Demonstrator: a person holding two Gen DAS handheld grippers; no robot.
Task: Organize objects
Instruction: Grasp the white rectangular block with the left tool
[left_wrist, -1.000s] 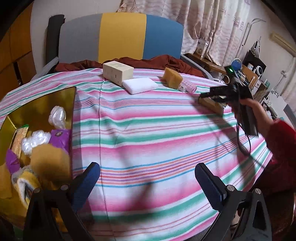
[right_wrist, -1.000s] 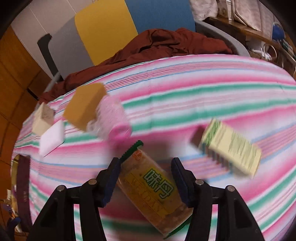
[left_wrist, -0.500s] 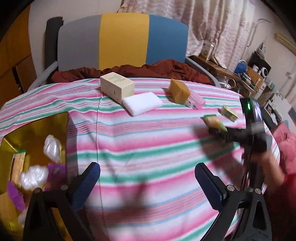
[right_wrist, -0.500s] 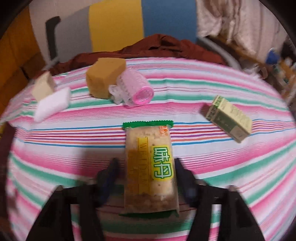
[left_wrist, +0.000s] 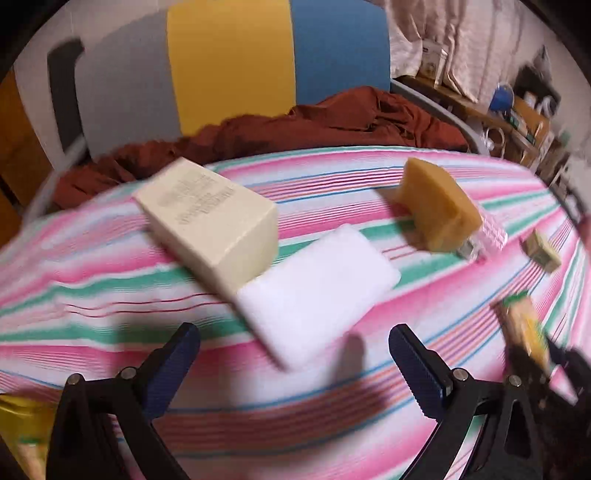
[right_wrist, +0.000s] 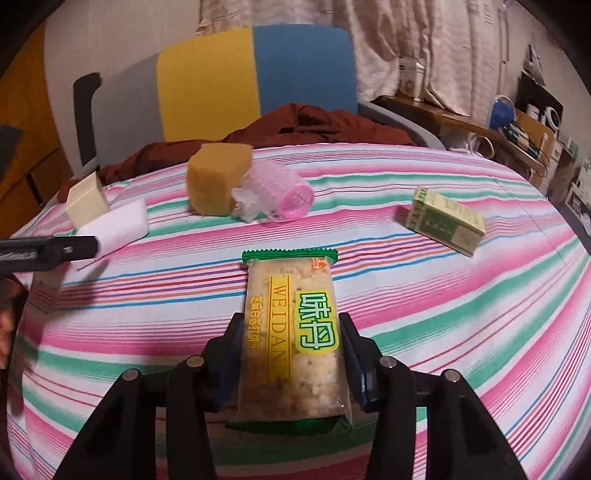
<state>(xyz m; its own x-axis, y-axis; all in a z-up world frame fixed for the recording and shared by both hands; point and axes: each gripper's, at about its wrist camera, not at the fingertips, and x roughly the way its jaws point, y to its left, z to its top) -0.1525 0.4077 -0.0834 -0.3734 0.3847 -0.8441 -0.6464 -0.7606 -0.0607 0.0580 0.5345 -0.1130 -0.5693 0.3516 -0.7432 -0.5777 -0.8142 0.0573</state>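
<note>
My right gripper is shut on a clear cracker packet with a green edge and yellow label, its pads pressing both long sides; the packet's far end rests on the striped tablecloth. My left gripper stands wide open just short of a white foam block, with nothing between its fingers. A cream box lies against the block's far left side. A yellow sponge, a pink hair roller and a small green box lie further back.
A chair with a grey, yellow and blue back stands behind the table, a rust-coloured cloth draped over its seat. A gold tray corner shows at the lower left. Cluttered shelves line the right.
My left gripper has swept away from the gold tray toward the white block and cream box, still open. My right gripper has closed on the cracker packet and straightened up with it.
</note>
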